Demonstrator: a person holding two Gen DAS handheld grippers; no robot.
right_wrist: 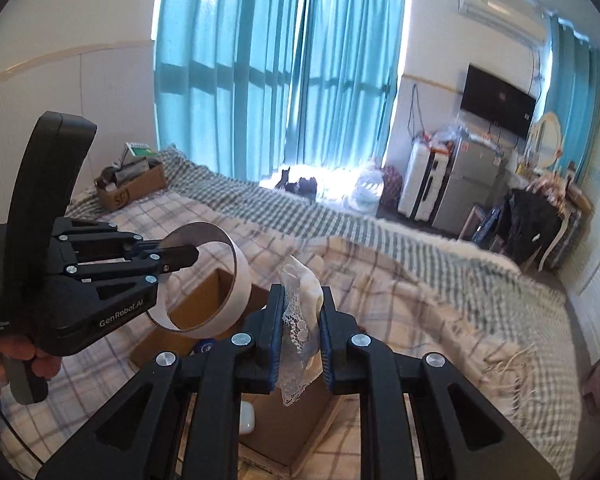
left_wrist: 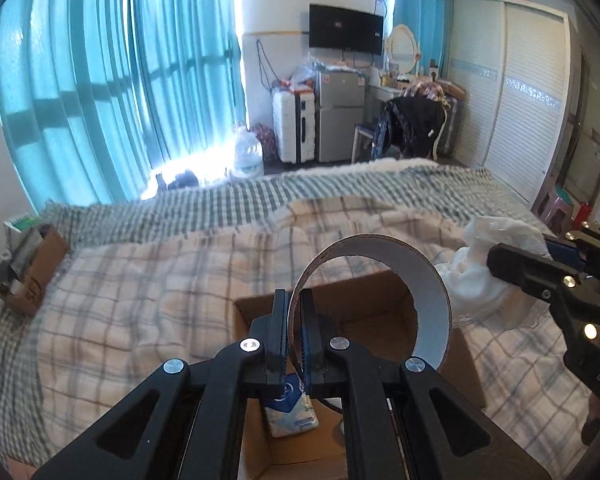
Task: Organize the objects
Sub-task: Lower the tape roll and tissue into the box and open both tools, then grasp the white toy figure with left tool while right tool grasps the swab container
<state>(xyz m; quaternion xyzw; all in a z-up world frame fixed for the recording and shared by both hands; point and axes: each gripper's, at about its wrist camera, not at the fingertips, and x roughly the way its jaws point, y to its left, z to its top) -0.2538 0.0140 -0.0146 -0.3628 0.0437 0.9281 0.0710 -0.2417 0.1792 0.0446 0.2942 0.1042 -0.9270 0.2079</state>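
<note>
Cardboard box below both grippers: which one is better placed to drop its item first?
Probably left: the left gripper holds the tape ring directly over the cardboard box; the right gripper's lace cloth hangs nearer its edge.

Sunlit teal curtains (left_wrist: 120, 80) hang behind a plaid-covered bed (left_wrist: 140, 280), facing a wall-mounted TV (left_wrist: 346, 28).

The left tongs (left_wrist: 296, 334) hide the near arc of the wide white tape ring (left_wrist: 428, 284) and the top of the blue-and-white packet (left_wrist: 294, 412) in the open brown cardboard box (left_wrist: 380, 284), whose near wall the lower frame edge cuts off. The right tongs (right_wrist: 300, 336) cover the middle of the white lace cloth (right_wrist: 300, 320). Lettering on the small brown cardboard box (right_wrist: 120, 196) at upper left is too blurred to read.
</note>
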